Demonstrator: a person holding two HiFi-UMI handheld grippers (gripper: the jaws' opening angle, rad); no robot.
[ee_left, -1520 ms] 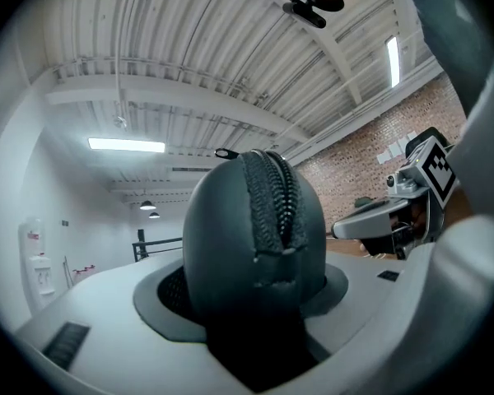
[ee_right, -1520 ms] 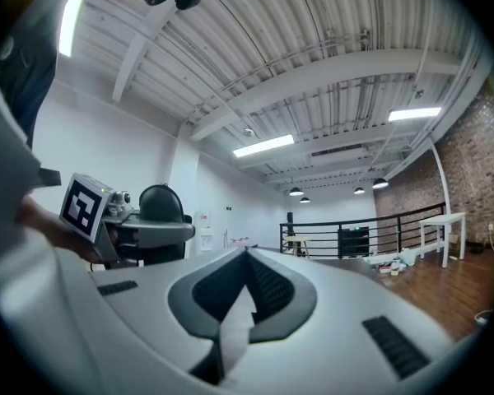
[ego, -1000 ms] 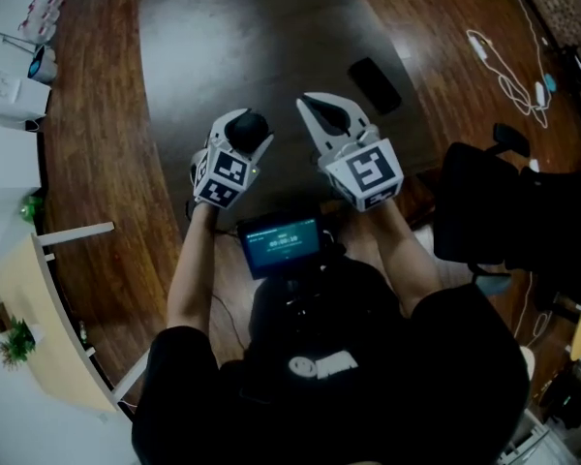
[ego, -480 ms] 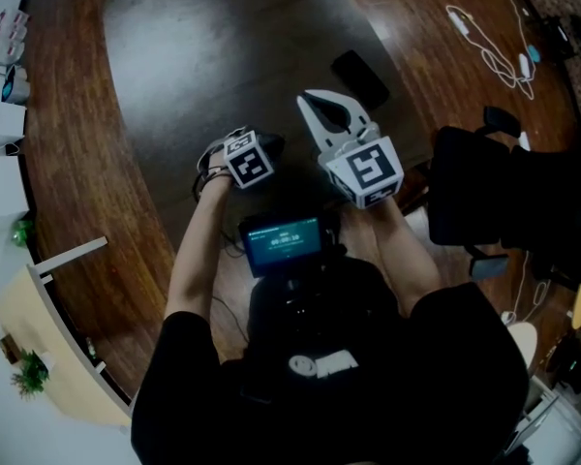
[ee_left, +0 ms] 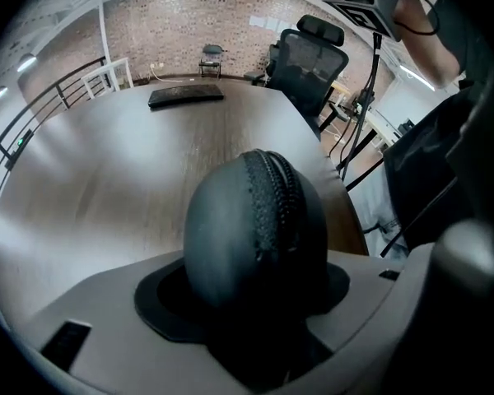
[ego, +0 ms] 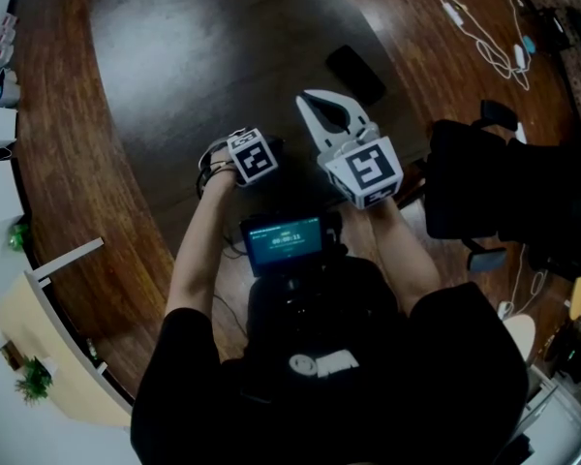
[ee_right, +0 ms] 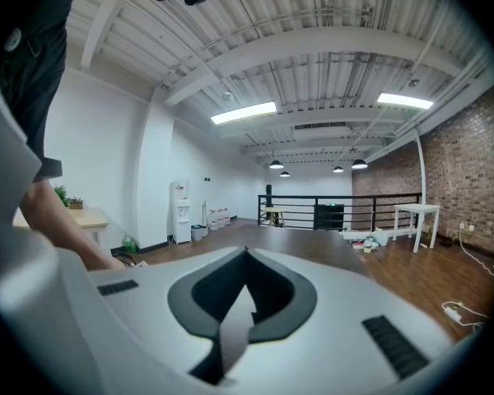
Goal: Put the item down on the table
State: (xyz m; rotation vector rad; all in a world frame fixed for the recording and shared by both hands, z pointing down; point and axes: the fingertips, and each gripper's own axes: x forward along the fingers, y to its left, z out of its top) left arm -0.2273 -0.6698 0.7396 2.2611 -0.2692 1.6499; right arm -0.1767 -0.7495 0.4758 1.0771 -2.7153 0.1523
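A dark, egg-shaped case with a zipper (ee_left: 255,229) sits between the jaws of my left gripper (ee_left: 249,299). It fills the gap, the pads touch it, and the jaws are opening. In the head view the left gripper (ego: 269,149) is tipped low over the dark wooden table (ego: 203,46), just left of the right one. The case (ego: 274,144) shows only as a dark edge beside the marker cube. My right gripper (ego: 315,105) is raised beside it, shut, with nothing between its tips (ee_right: 244,299).
A flat black slab (ego: 353,74) lies on the table beyond the right gripper and shows far off in the left gripper view (ee_left: 185,95). A black office chair (ego: 494,192) stands at the table's right edge. White cables (ego: 484,37) lie on the floor. A small screen (ego: 284,243) hangs at the person's chest.
The left gripper has rolled over and dropped toward the table with the case, and its marker cube now faces up. The right gripper has stayed where it was.
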